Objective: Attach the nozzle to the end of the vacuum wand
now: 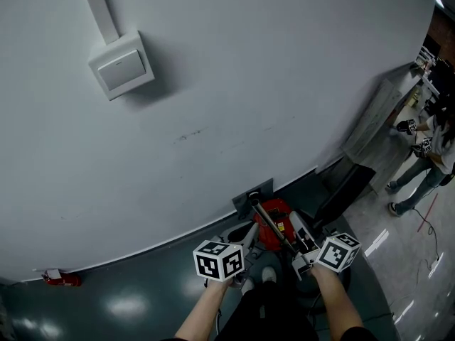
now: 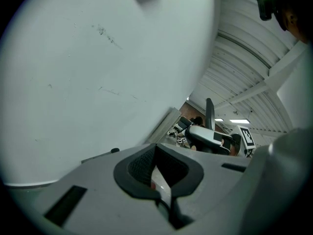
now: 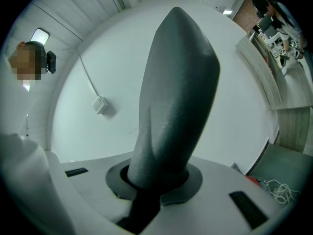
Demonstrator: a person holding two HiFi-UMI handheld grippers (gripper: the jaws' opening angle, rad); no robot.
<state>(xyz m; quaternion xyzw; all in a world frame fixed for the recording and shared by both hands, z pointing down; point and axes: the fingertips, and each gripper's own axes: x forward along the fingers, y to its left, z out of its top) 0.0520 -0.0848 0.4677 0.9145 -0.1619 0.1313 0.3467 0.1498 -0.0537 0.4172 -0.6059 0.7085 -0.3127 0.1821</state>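
Note:
A dark grey tapered nozzle [image 3: 173, 97] stands up between the jaws of my right gripper [image 3: 154, 180], which is shut on its base. In the head view that gripper [image 1: 302, 239] sits low at the right, next to the red vacuum body [image 1: 276, 226]. A thin dark wand [image 1: 270, 226] slants over the vacuum body toward the wall. My left gripper [image 1: 245, 231] is to the left of the vacuum. Its jaws [image 2: 159, 173] are shut with nothing between them. The left gripper view also shows the right gripper [image 2: 210, 138] with the nozzle [image 2: 209, 114] sticking up.
A white wall fills most of the view, with a switch box [image 1: 121, 64] and a grey outlet plate [image 1: 252, 190] low down. A small red object [image 1: 60, 279] lies at the baseboard. A person [image 1: 426, 148] stands far right. White cable [image 3: 276, 192] lies on the floor.

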